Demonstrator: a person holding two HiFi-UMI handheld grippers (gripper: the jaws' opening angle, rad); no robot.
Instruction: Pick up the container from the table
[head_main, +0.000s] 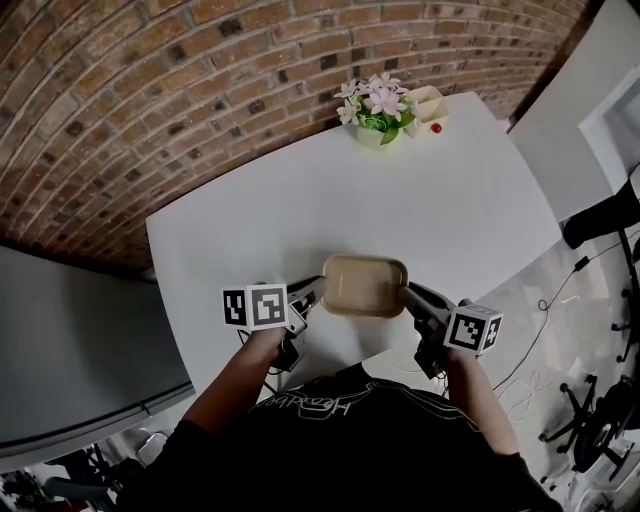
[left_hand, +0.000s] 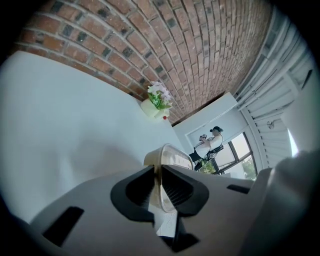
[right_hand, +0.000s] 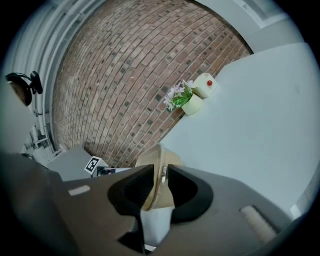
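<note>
Container (head_main: 366, 285) pinched at both short ends — left gripper (head_main: 316, 293) and right gripper (head_main: 407, 293) each clamped on its rim, over the white table (head_main: 280, 220); long axis runs gripper to gripper, lid up; only the left gripper view catches a distant person (left_hand: 210, 142).

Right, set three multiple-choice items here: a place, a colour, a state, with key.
1. Where is the flower pot? A beside the container; B by the brick wall; C on a chair.
2. Container's colour? A blue; B black; C tan.
3. What grips the container? A left tool and right tool, at its ends; B left tool alone; C nothing.
Key: B, it stands at the table's far edge; C, tan in every view; A, each tool's jaws pinch its rim.
</note>
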